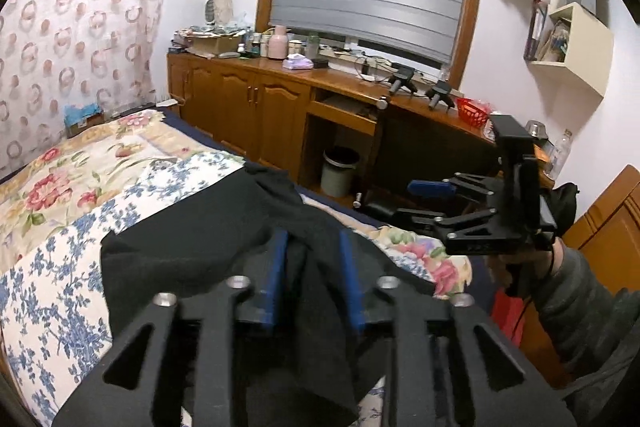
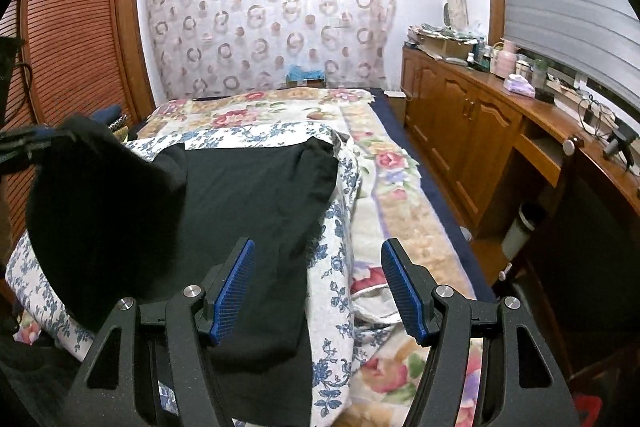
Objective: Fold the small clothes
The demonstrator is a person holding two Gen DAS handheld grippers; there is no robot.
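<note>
A black garment (image 2: 256,187) lies spread on the floral bedspread (image 2: 384,187). My left gripper (image 1: 314,271) is shut on a bunched edge of the black garment (image 1: 192,239) and lifts it off the bed; this raised fold shows at the left of the right wrist view (image 2: 104,211). My right gripper (image 2: 318,287) is open and empty, hovering just above the garment's near right edge. It also shows in the left wrist view (image 1: 424,201), held to the right above the bed edge.
A wooden cabinet (image 2: 472,115) with a cluttered top runs along the right of the bed. A waste bin (image 1: 340,171) stands in the desk gap. A louvred wardrobe (image 2: 76,35) stands to the left. A patterned curtain (image 2: 272,15) hangs behind the bed.
</note>
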